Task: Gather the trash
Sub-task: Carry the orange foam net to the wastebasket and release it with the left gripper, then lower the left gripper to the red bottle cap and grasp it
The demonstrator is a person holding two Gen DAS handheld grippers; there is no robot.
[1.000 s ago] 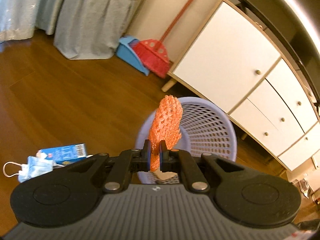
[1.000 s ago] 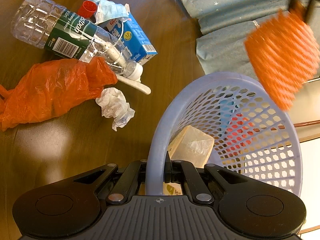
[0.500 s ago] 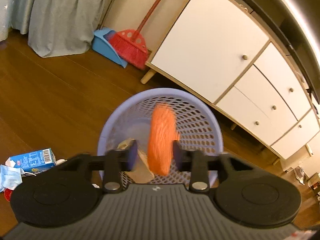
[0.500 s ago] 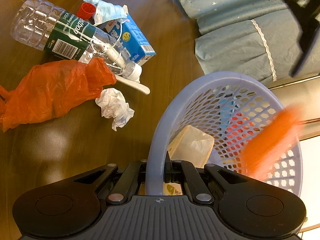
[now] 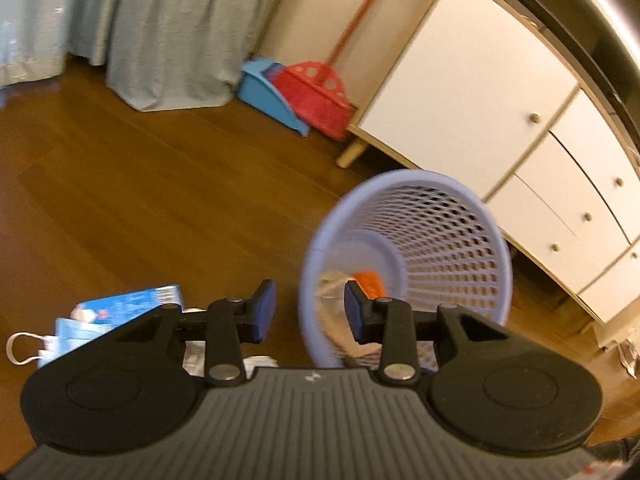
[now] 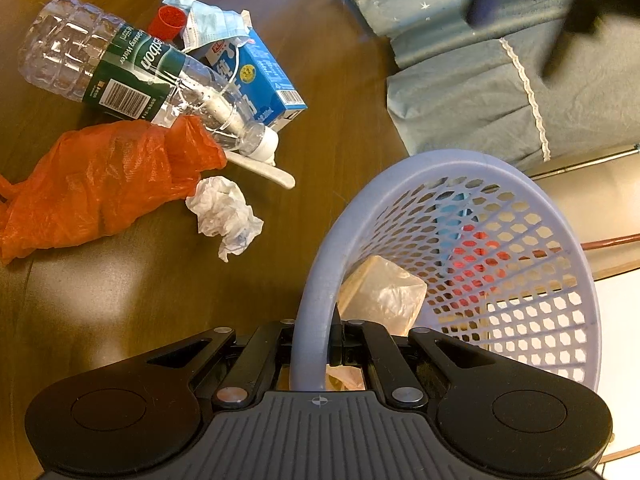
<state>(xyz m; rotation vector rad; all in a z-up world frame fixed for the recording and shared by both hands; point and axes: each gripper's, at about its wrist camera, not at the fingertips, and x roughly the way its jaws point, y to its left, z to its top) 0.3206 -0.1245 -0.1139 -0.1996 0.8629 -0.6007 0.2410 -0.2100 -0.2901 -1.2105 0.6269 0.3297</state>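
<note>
The lavender mesh basket (image 5: 320,240) is tilted, and my right gripper (image 6: 316,340) is shut on its near rim (image 6: 400,168). Inside lie an orange foam net (image 5: 370,282) and a clear-wrapped beige packet (image 6: 384,292). My left gripper (image 5: 310,312) is open and empty over the basket's left rim; it shows blurred in the right wrist view (image 6: 520,0). On the floor lies a pile: plastic bottle (image 6: 132,68), orange plastic bag (image 6: 100,188), crumpled tissue (image 6: 224,212), blue carton (image 6: 260,84), face mask (image 6: 212,20), red cap (image 6: 172,20) and white spoon (image 6: 264,170).
A white cabinet (image 5: 472,92) with drawers stands behind the basket. A red broom (image 5: 316,96) and blue dustpan (image 5: 268,96) lean at its left end. Grey-blue fabric skirts (image 5: 172,36) hang at the back. Bare wooden floor (image 5: 140,200) stretches left of the basket.
My left gripper carried the orange net over the basket, opened and let it drop inside, then swung left. The right gripper has kept its hold on the rim.
</note>
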